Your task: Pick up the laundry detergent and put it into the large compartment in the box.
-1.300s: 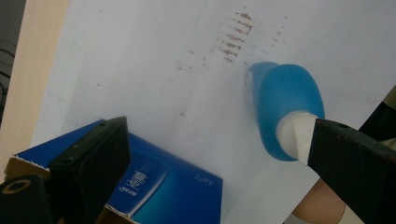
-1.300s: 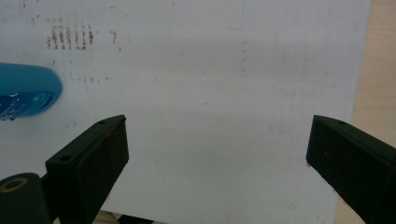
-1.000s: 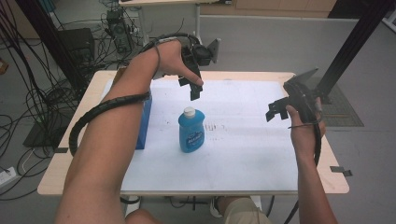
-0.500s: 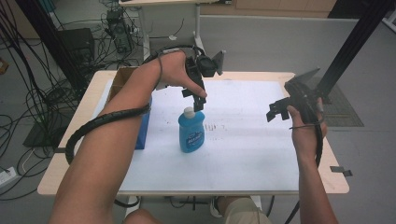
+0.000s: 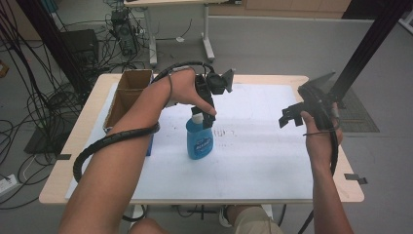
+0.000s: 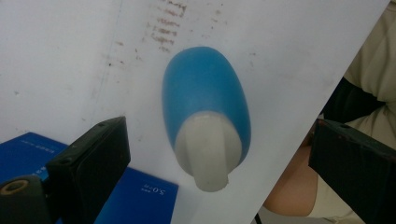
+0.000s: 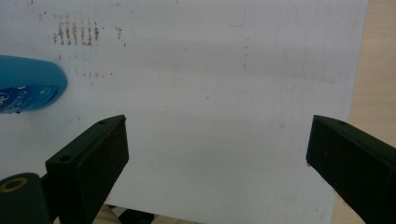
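Blue bottle (image 5: 199, 140) stands upright near mid-counter (image 5: 253, 161) on a white sheet, white cap (image 5: 197, 118) up; left gripper (image 5: 208, 118) hangs right over it, pointing down, its black fingers (image 6: 93, 158) spread wide w/ the cap between them but touching neither; in the left gripper view the cap sits closer to the left finger than the right one, gap on both sides. Right gripper (image 5: 292, 117) is held up well apart at the counter's right side, over bare sheet, fingers (image 7: 88, 158) likewise spread, holding nothing; the bottle's blue edge shows at far left of its view. A blue box (image 6: 140, 191) lies flat just beside the bottle on the left, and a cardboard box (image 5: 127, 92) sits at the counter's far-left corner.

Step in hand, by the look of it: a top-down grab of the bottle by cap or neck w/ the left gripper. To do it well: centre the cap between the fingers first, as it now sits off to one side; come straight down, no tilt, so neither finger clips the cap and tips the bottle; close below the cap's flare, on the neck, for a surer hold; squeeze slowly, since a smooth plastic cap may slip; lift vertically. Right gripper probably best kept clear, or brought in to steady the body if the cap is to be twisted.
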Action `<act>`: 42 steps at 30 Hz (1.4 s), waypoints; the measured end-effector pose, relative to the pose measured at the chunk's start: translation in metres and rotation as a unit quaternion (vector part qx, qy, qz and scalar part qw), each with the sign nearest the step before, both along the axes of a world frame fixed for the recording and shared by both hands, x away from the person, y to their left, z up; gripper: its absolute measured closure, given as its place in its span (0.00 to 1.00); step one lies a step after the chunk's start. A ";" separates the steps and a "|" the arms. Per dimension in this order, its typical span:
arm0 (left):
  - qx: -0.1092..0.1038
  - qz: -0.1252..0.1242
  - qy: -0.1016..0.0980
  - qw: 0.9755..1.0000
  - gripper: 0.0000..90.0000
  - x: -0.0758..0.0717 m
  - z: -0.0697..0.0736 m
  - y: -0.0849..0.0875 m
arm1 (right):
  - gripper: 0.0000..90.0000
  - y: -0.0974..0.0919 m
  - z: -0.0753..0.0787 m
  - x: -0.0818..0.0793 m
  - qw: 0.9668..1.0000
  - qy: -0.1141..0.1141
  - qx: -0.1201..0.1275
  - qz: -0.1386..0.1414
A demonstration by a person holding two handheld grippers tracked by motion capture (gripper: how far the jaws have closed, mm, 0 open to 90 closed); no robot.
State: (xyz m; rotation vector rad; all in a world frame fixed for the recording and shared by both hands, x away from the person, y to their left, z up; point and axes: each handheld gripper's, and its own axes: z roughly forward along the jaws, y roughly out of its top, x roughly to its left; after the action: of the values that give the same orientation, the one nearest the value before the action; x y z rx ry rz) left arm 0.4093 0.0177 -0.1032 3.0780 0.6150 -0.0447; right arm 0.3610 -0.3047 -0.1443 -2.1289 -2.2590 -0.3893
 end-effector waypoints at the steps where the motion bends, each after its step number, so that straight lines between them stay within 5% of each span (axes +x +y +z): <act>1: 0.002 0.005 0.000 1.000 0.06 0.000 -0.005 0.000 | 0.06 0.000 0.000 0.000 1.000 0.000 0.000 0.000; 15: 0.017 0.012 0.008 1.000 0.07 0.002 -0.035 -0.005 | 0.06 -0.002 -0.004 0.001 1.000 0.002 0.001 0.000; 42: 0.027 0.012 0.017 0.999 0.06 0.002 -0.063 -0.007 | 0.06 -0.004 -0.010 0.004 1.000 0.011 0.001 -0.003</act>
State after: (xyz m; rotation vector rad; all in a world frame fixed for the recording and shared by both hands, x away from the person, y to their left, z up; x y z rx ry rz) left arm 0.4117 0.0102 -0.1658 3.1268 0.6661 -0.0813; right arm 0.3647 -0.3090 -0.1544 -2.1281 -2.2405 -0.3653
